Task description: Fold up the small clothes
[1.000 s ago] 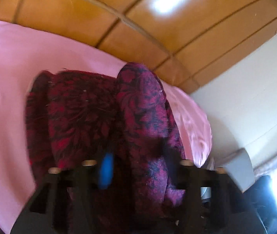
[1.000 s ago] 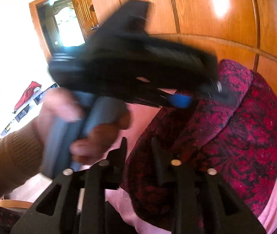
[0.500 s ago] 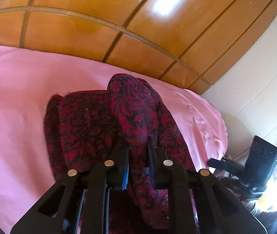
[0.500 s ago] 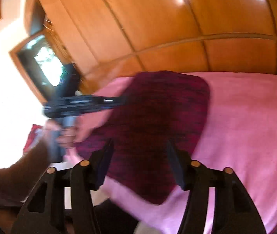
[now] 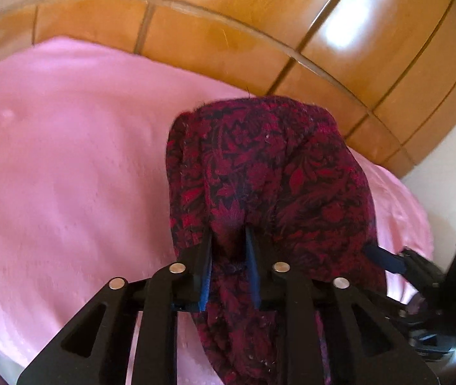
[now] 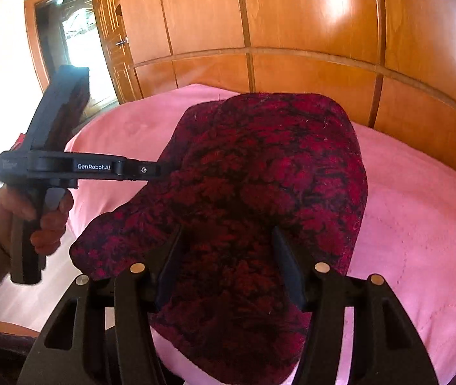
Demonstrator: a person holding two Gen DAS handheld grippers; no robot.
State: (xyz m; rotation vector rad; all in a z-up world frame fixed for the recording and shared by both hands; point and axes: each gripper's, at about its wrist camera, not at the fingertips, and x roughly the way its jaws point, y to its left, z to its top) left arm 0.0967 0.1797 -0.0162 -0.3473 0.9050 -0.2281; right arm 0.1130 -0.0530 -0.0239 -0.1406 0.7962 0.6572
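Left wrist view: left gripper (image 5: pixel 228 250) pinches the soft, limp garment (image 5: pixel 269 173) — right gripper (image 6: pixel 228 256) gapes; grab hems.

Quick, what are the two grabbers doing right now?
Left gripper: shut, pinching the red patterned cloth.
Right gripper: open, with the cloth lying between its fingers.
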